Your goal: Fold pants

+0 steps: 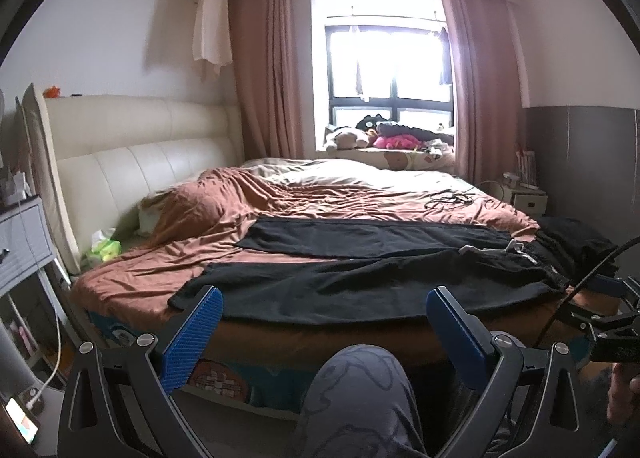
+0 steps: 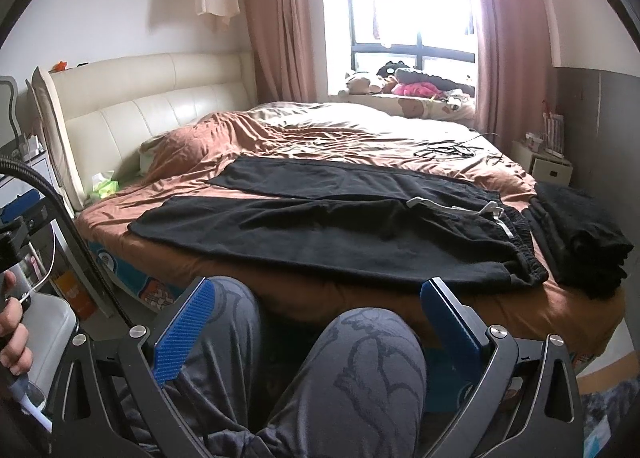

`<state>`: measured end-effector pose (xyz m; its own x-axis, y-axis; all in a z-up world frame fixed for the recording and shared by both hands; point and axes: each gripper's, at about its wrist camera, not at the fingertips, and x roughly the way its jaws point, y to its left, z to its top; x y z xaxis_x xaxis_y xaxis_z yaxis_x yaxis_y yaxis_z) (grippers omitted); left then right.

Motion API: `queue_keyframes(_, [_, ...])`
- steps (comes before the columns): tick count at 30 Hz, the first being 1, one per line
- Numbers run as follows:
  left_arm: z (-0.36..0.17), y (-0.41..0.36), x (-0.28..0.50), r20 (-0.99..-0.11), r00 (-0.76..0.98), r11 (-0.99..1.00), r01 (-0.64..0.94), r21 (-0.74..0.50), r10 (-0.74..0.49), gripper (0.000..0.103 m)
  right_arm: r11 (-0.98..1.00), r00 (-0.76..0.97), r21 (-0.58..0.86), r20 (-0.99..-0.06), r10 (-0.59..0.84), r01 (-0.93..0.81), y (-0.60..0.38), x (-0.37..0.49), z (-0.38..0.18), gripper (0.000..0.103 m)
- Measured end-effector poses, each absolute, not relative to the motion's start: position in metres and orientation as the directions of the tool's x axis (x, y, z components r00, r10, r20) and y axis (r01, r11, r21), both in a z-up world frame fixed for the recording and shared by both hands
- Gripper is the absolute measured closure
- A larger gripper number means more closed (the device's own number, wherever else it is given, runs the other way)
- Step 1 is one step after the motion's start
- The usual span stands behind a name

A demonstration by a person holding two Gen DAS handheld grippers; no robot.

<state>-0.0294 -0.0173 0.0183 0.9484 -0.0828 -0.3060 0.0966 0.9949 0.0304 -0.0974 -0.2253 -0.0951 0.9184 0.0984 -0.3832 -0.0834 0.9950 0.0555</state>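
Pants (image 2: 328,234) spread flat on bed (image 2: 360,137), legs toward 9 o'clock, waistband at 3 o'clock beside folded black pile (image 2: 580,238). Left gripper (image 1: 324,322) and right gripper (image 2: 316,318) off the near edge, jaws released, empty. Pre-fold step, likely; next calls for pinching near leg hem and waistband.

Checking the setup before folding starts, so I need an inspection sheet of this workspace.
Surface: bed with a wrinkled brown sheet.
Job's things: black pants spread flat, legs toward the headboard, waistband with white drawstring at the right.
Clutter: stack of dark folded clothes right of the pants; green tissue pack by the headboard.
Grippers: left gripper and right gripper both open, holding nothing, short of the bed edge above the person's knees.
Cables: black cord tangled on the far side of the bed.
Surroundings: window, pink curtains, plush toys on the sill.
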Motion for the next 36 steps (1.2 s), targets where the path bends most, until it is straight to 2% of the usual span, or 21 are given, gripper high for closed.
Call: queue_keyframes(36, [0.011,0.000,-0.022,-0.313,0.949,1.000,0.027,0.007,-0.024,0.000,0.997,0.922,0.045,-0.378,0.080,-0.068,-0.230,-0.101,-0.100,0.000])
